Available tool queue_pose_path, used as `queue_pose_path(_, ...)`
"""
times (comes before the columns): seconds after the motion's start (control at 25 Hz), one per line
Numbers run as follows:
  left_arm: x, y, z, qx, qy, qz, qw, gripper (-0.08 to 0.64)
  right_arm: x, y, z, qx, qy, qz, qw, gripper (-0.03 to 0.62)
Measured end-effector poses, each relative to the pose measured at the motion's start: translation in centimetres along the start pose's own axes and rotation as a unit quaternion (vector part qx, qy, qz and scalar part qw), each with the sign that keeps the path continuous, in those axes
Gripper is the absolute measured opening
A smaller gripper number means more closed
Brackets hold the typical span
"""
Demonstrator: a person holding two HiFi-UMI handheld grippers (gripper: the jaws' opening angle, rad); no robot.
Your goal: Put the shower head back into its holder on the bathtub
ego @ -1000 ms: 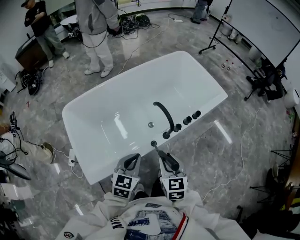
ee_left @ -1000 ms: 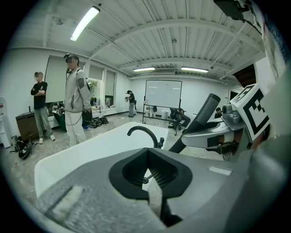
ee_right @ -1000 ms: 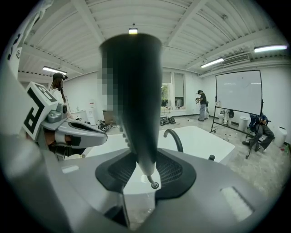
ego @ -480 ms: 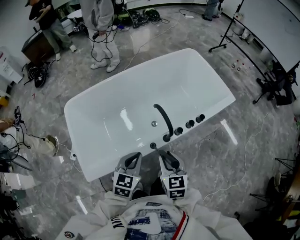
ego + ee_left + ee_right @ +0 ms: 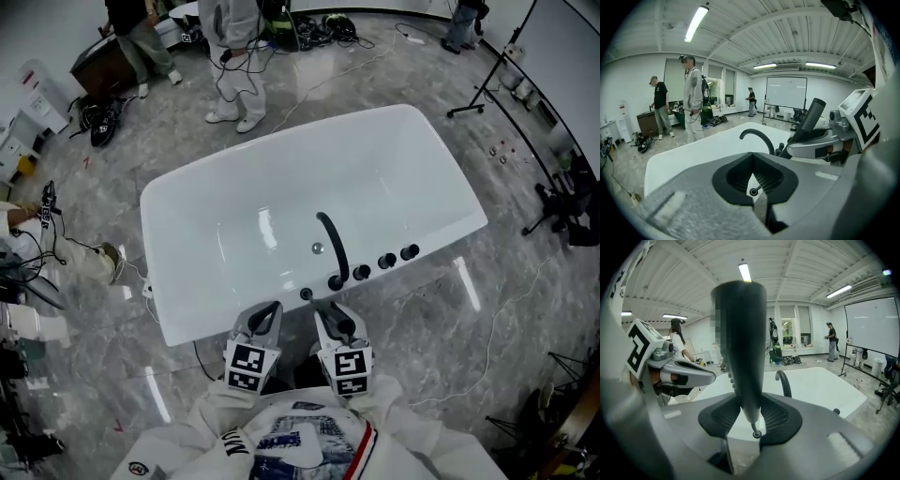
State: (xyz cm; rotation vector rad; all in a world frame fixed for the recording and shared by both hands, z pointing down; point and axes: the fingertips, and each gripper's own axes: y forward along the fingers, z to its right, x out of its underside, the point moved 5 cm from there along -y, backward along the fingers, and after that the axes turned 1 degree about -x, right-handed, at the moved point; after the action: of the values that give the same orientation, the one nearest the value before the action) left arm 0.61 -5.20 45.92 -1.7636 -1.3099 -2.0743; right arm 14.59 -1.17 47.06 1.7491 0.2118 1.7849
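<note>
We hold one tool in each hand, side by side, at the near edge of the big white bathtub [image 5: 159, 272]. The right tool [image 5: 750, 405] is pinching the thin end of the dark shower head [image 5: 740, 348], which sticks up and away from the tool. The left tool [image 5: 752, 159] is pressed together with nothing in it. The little round holder [image 5: 306, 293] sits on the near rim of the bathtub, just in front of both tools. The shower head is not in the holder. Next to the holder are the bent black tap [image 5: 333, 246] and three black knobs [image 5: 386, 260]. Two people [image 5: 239, 56] stand on the grey floor [image 5: 525, 309] behind the bathtub.
</note>
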Motion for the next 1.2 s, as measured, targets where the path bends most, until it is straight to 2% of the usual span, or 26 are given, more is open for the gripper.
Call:
queue_pose_path(0.2,0.4,-0.1,-0.3,-0.037,-0.021,-0.002,0.9991,0.002,0.3,1.0,0.1,-0.038,-0.019,-0.008,0.999,0.137)
queue_pose_path(0.4,0.5,-0.5,0.1,-0.056,-0.028,0.0,0.998,0.002,0.6,1.5,0.6,-0.055,-0.024,-0.011,0.998,0.137)
queue_pose_path(0.92,2.1,1.2,0.4,-0.055,-0.036,-0.006,0.9978,0.002,1.9,3.3,1.6,-0.057,-0.019,-0.029,0.998,0.137)
queue_pose_path(1.2,4.0,2.0,-1.3,-0.053,-0.054,-0.01,0.9971,0.002,2.4,5.0,1.2,-0.046,-0.013,-0.044,0.998,0.137)
